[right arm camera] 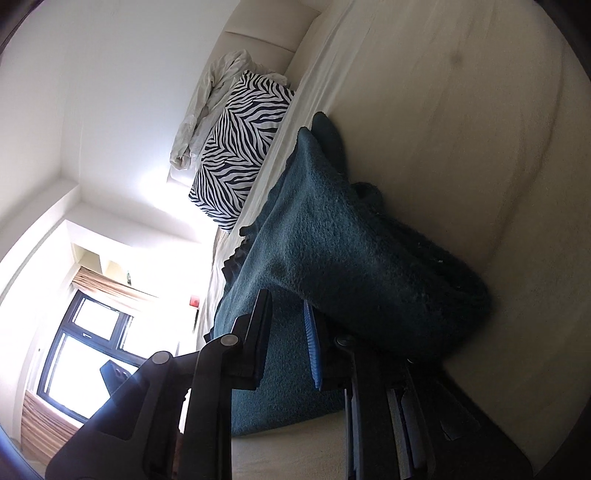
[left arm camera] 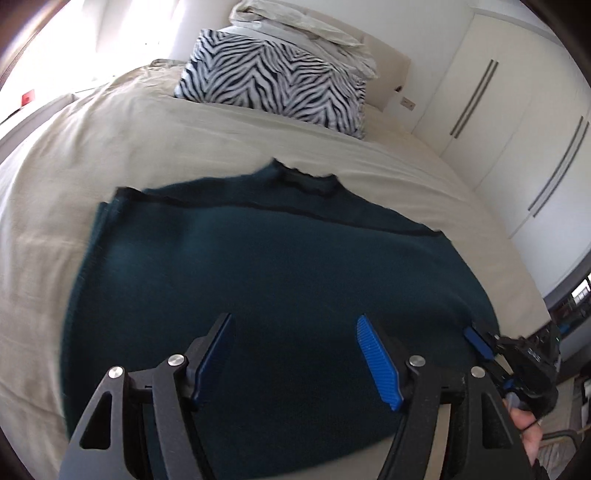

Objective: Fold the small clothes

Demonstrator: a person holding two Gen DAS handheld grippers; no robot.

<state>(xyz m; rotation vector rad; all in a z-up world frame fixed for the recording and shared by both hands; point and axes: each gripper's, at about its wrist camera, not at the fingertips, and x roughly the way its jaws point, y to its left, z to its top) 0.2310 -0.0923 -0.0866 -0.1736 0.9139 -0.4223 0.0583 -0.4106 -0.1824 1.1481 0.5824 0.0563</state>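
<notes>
Left wrist view: the left gripper (left arm camera: 295, 354) hangs over the near part of a dark teal garment (left arm camera: 266, 266), its blue-padded jaws spread wide with nothing between them. The garment lies flat on the beige bed (left arm camera: 129, 147), its neckline ahead of the gripper. Farther ahead sits a zebra-print pillow (left arm camera: 273, 81) with crumpled white bedding (left arm camera: 306, 29) on top. To the right are white wardrobe doors (left arm camera: 517, 129), and the right gripper (left arm camera: 480, 341) reaches the garment's right edge.

Right wrist view: rolled sideways, it shows the right gripper (right arm camera: 286, 343) partly open, one side of the garment (right arm camera: 351, 251) draped over its blue-padded finger (right arm camera: 314, 354); whether the fabric is pinched cannot be told. Only this view shows a window (right arm camera: 88, 347) with a tan blind.
</notes>
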